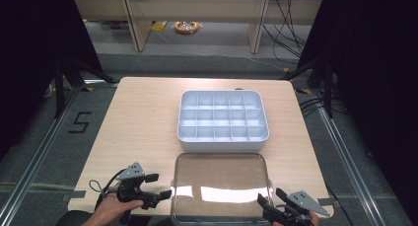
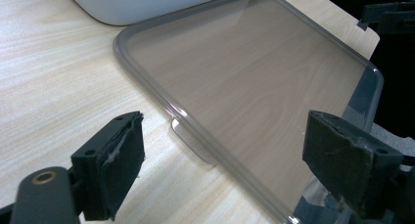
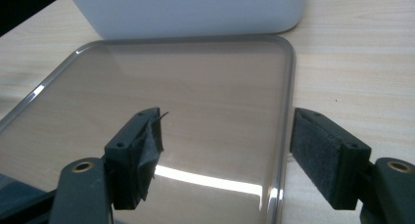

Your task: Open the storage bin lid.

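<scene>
A clear, smoke-tinted rectangular plastic lid [image 1: 221,187] with rounded corners is seen lying flat on the pale wooden tabletop [image 1: 143,122], at its near edge. Just beyond the lid, a white plastic organiser box [image 1: 223,120] divided into many small compartments is placed, its near wall just beside the lid's far rim; whether the two touch cannot be told.

The left gripper [image 1: 157,185] is held in a hand [image 1: 111,209] at the lid's left edge. In the left gripper view, its fingers [image 2: 120,160] are spread wide, with the lid's left rim and a small tab [image 2: 193,142] on that rim lying between them; nothing is pressed by the pads, and nothing is gripped.

The right gripper [image 1: 271,200] is seen at the lid's near right corner. In the right gripper view, its fingers [image 3: 323,153] are likewise set wide apart, one over the lid's surface and the other over the bare tabletop outside it, so that the lid's right rim runs between them. The rim is not clamped, and no thing is held.
</scene>
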Action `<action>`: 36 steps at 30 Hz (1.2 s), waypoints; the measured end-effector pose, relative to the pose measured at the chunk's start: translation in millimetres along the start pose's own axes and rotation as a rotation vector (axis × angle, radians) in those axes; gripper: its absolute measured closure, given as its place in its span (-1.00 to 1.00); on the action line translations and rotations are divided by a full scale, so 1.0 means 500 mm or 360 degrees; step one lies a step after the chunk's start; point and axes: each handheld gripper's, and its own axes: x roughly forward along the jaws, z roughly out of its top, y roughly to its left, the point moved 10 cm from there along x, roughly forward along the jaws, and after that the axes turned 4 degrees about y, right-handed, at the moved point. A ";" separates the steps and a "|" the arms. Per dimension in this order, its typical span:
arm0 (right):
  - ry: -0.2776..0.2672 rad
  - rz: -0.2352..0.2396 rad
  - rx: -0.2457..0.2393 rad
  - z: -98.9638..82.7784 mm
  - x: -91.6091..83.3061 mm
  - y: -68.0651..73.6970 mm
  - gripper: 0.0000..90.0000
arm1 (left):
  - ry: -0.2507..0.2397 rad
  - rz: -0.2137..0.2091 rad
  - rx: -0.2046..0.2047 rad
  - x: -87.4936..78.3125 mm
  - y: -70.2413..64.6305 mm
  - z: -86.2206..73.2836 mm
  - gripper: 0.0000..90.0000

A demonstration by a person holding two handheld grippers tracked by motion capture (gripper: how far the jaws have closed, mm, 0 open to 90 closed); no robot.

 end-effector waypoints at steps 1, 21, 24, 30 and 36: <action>-0.0007 -0.0034 0.0007 -0.002 0.000 -0.004 -0.36 | 0.0002 -0.0008 0.0011 -0.001 -0.002 -0.001 -0.67; -0.0003 -0.0042 0.0030 -0.021 -0.022 -0.005 -0.38 | -0.0010 0.0016 0.0023 -0.011 -0.008 -0.008 -0.66; 0.0003 -0.0019 0.0112 -0.023 -0.022 0.003 -0.38 | -0.0011 0.0005 0.0022 -0.010 -0.008 -0.007 -0.66; -0.0001 -0.0048 0.0014 -0.021 -0.019 -0.013 -0.38 | -0.0008 0.0008 0.0024 -0.010 -0.006 -0.007 -0.65; 0.0013 -0.0022 0.0126 -0.023 -0.021 -0.002 -0.38 | -0.0003 0.0024 0.0028 -0.010 -0.006 -0.007 -0.65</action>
